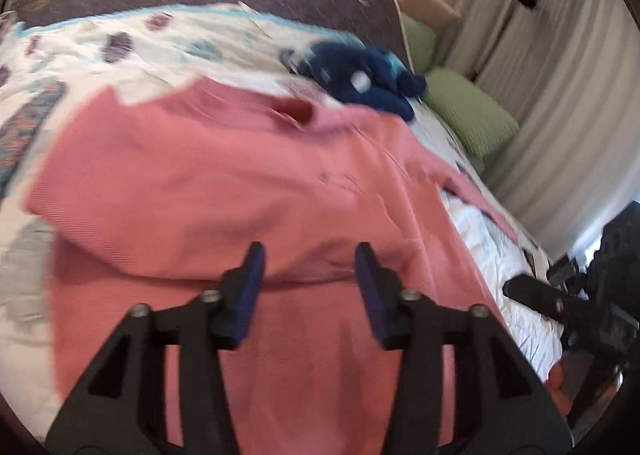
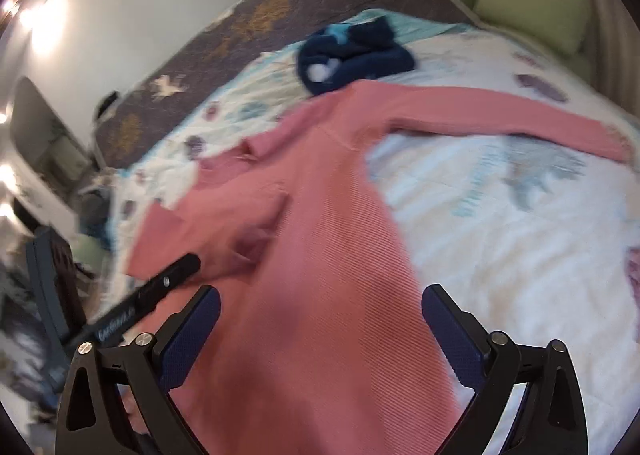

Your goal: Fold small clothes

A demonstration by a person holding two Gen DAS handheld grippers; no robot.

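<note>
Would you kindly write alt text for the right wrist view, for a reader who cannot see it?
The open right gripper hovers over a pink long-sleeved top spread on a patterned bedspread, one sleeve stretched right. A dark blue garment lies bunched beyond it; the left gripper enters at left.

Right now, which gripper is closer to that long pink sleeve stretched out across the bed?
Right. The right gripper hangs over the hem on the side of the outstretched sleeve; the left gripper is on the far side.

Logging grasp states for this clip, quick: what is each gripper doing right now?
Left gripper: open, holding nothing, above the pink shirt.
Right gripper: open wide, holding nothing, also over the shirt.
</note>
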